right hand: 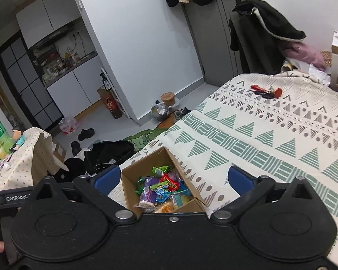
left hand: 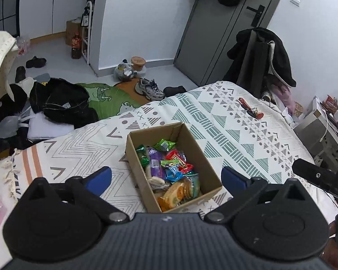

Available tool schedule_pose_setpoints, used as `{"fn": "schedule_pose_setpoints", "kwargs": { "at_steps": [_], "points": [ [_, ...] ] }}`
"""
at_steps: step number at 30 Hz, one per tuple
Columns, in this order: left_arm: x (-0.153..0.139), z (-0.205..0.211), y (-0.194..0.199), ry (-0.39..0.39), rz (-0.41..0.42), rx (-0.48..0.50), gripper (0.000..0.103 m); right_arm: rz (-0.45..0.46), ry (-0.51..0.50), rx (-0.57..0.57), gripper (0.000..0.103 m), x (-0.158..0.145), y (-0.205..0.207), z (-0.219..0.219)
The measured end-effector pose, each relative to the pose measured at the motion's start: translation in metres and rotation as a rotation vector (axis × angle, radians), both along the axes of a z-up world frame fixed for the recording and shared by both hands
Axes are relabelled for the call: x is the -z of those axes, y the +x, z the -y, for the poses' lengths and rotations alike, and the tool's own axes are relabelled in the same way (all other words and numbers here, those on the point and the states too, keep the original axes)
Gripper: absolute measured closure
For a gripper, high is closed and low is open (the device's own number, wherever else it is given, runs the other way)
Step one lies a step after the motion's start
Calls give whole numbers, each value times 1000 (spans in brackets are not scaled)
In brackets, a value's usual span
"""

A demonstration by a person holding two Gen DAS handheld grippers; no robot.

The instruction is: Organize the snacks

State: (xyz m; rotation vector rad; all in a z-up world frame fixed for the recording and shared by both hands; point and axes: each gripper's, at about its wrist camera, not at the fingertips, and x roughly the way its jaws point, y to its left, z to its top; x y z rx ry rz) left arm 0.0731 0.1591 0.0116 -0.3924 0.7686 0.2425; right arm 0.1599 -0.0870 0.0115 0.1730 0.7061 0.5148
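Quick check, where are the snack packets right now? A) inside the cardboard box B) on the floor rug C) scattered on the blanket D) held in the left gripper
A: the colourful snack packets all lie inside the open cardboard box on the patterned blanket; both grippers are open and hold nothing.

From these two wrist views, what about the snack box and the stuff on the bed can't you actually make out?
- Cardboard box, right wrist view: near end cut off by the right hand-held gripper body.
- Snacks, left wrist view: lower layers buried under top packets; wrapper print too small to read.
- Small red and black items on the bedspread: too small to identify in either view.
- Box's outer near wall, left wrist view: hidden behind the left hand-held gripper.
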Motion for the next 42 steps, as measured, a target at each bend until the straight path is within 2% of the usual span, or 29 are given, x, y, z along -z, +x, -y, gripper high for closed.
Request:
{"fn": "schedule_pose_setpoints", "kwargs": {
  "at_steps": [6, 10, 16, 25, 42],
  "points": [
    [-17, 17, -22, 32, 37, 39, 0, 27, 18, 16, 0, -12, -23, 11],
    [-23, 26, -37, 26, 56, 44, 0, 51, 4, 25, 0, -20, -41, 16],
    [-22, 35, -60, 21, 76, 47, 0, 58, -13, 41, 0, -19, -63, 25],
    [-24, 58, -92, 96, 131, 78, 0, 50, -36, 64, 0, -11, -93, 44],
    [-26, 90, -121, 148, 163, 119, 0, 93, -78, 51, 0, -16, -123, 60]
  ]
}}
